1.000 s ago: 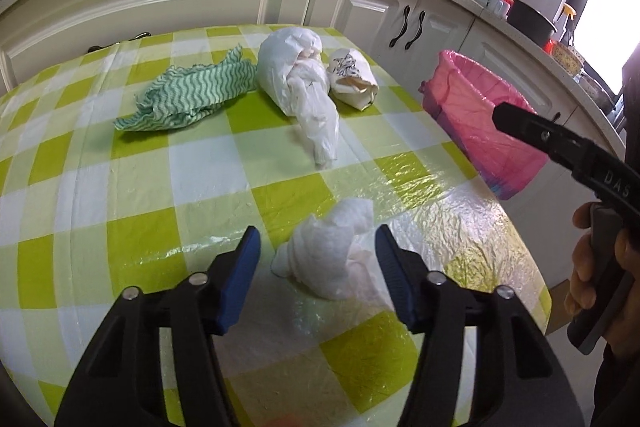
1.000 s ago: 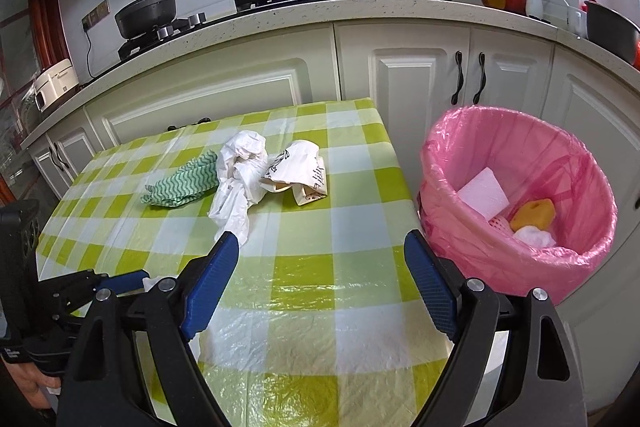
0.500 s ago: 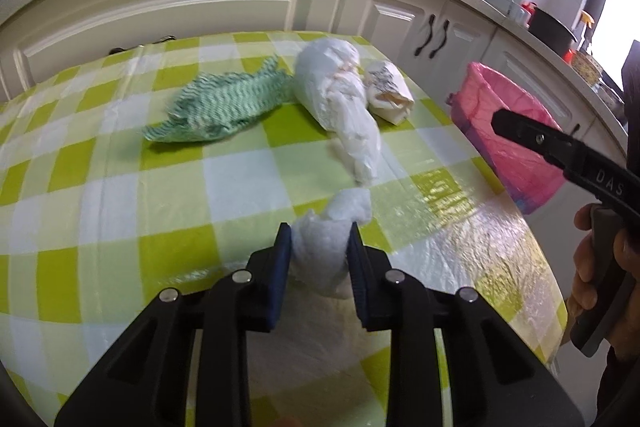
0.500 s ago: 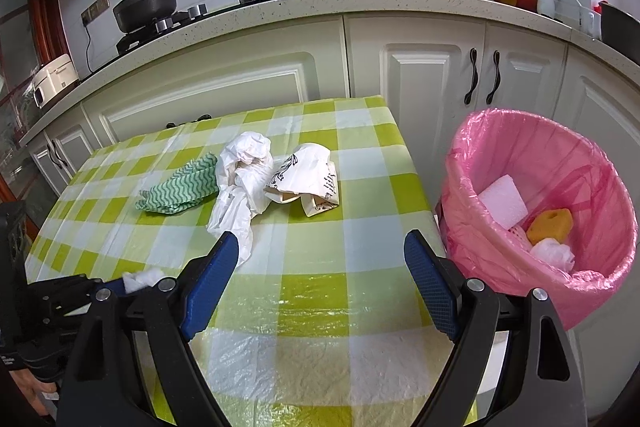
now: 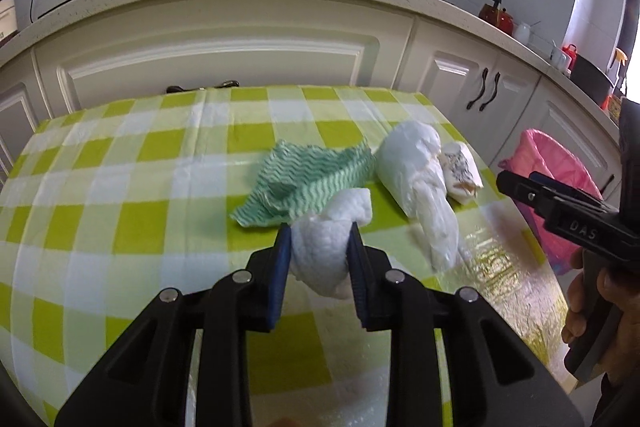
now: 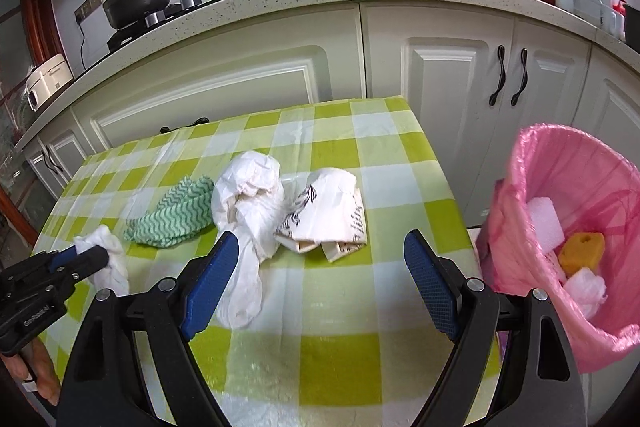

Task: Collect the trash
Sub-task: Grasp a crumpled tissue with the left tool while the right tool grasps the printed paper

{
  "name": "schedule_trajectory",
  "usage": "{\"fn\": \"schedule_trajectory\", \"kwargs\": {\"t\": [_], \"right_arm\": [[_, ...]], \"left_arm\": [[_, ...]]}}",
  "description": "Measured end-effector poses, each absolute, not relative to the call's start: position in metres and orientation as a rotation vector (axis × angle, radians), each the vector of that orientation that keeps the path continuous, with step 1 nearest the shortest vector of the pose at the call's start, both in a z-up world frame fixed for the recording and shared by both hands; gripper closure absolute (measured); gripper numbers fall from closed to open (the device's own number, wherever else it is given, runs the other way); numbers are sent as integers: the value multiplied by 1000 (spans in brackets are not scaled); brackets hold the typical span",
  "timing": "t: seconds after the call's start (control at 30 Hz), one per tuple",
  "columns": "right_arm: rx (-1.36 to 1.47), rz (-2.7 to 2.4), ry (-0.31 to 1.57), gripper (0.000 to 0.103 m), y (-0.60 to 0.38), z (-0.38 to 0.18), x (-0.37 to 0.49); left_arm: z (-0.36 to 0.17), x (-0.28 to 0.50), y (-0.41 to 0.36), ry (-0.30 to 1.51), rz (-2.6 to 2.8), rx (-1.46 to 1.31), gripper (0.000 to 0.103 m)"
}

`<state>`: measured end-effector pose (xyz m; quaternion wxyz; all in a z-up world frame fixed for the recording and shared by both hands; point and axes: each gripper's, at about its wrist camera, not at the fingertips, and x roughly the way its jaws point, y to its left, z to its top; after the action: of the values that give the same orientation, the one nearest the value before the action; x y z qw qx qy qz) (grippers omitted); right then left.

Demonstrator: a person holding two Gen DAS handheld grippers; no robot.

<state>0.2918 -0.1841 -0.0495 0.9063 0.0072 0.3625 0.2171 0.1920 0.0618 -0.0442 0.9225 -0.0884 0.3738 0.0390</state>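
Tissue (image 5: 320, 251): white wad, clamped between the jaws of the left gripper (image 5: 319, 263), near side of the table (image 5: 120, 195).
Right gripper (image 6: 320, 279): jaws wide apart, holding nothing, over the table's near right part.
Cloth (image 5: 304, 187): green zigzag, lying just beyond the tissue.
Plastic bag (image 6: 248, 211): white, crumpled, right of the cloth and touching it.
Paper bag (image 6: 328, 217): printed, crumpled, right of the plastic bag.
Bin (image 6: 520, 227): pink liner, beside the table's right edge, holding a white block, an orange piece and a white wad.
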Motion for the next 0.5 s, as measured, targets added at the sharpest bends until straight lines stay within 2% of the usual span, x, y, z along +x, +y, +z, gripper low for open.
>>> {"fn": "schedule_trajectory", "kwargs": {"t": [0.2,0.33,0.43,0.5], "right_arm": [[29,437,796,28,-169,-62,324],[41,432,833,38,-163,-73,342],[42,439,858,50,-160,-79,349],[40,443,857,53,-159,-80,349]], "left_arm": [[-40,203,67,756,83,-180,76],[-41,207,68,754,80,-180,76],[-41,211,69,752,81,-182,76],[-40,214,70,750,81,-181,76]]}}
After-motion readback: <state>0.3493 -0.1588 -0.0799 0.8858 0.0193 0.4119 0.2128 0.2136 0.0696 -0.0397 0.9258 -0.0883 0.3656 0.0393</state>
